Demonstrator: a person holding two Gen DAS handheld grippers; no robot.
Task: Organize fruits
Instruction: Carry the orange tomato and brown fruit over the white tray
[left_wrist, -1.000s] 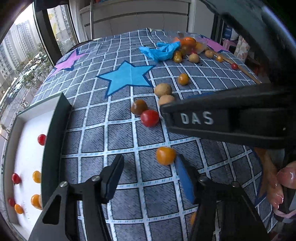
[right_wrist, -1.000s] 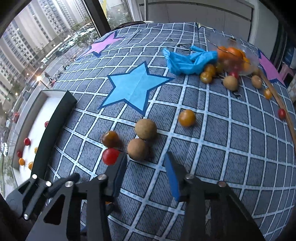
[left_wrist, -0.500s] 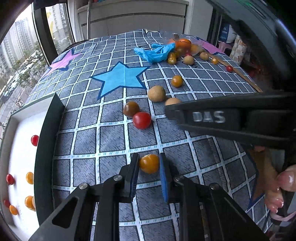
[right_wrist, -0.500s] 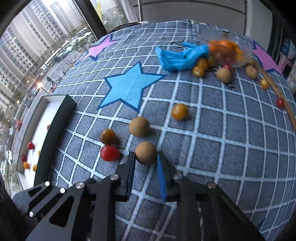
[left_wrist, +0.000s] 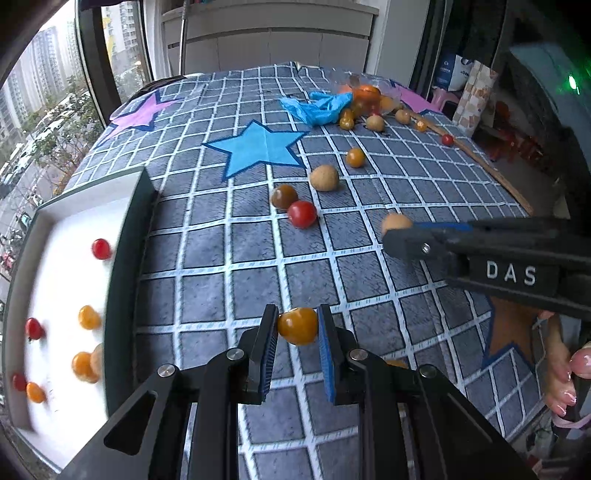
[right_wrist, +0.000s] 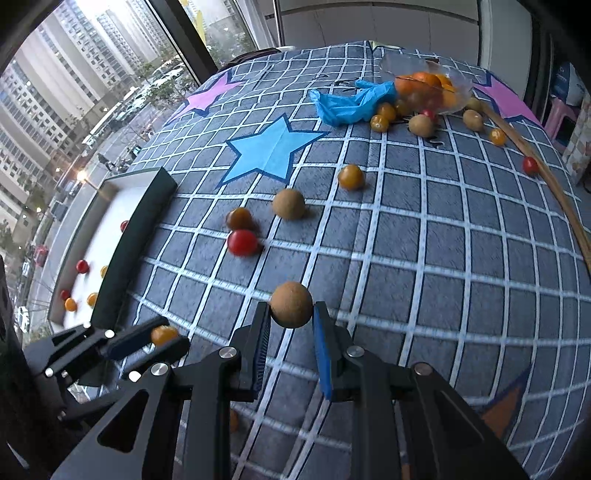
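Note:
My left gripper (left_wrist: 297, 326) is shut on an orange cherry tomato (left_wrist: 297, 326) and holds it above the checked cloth. My right gripper (right_wrist: 290, 308) is shut on a brown round fruit (right_wrist: 290, 304), also lifted; it shows at the right in the left wrist view (left_wrist: 396, 223). The left gripper with its tomato shows low left in the right wrist view (right_wrist: 162, 334). A white tray with a dark rim (left_wrist: 127, 258) lies at the left and holds several small red and orange tomatoes (left_wrist: 88, 318). A red tomato (left_wrist: 302, 214), a dark tomato (left_wrist: 283, 195), a brown fruit (left_wrist: 324, 178) and an orange tomato (left_wrist: 355, 157) lie on the cloth.
At the far end lie a blue glove (right_wrist: 349, 103) and a clear bag of oranges (right_wrist: 424, 86) with several loose fruits around it. A wooden stick (right_wrist: 554, 181) runs along the right side. The tray also shows at the left in the right wrist view (right_wrist: 136, 236).
Both grippers closed on their fruits and lifted them off the cloth. The right gripper drew back from the fruit cluster; the left one rose with the orange tomato.

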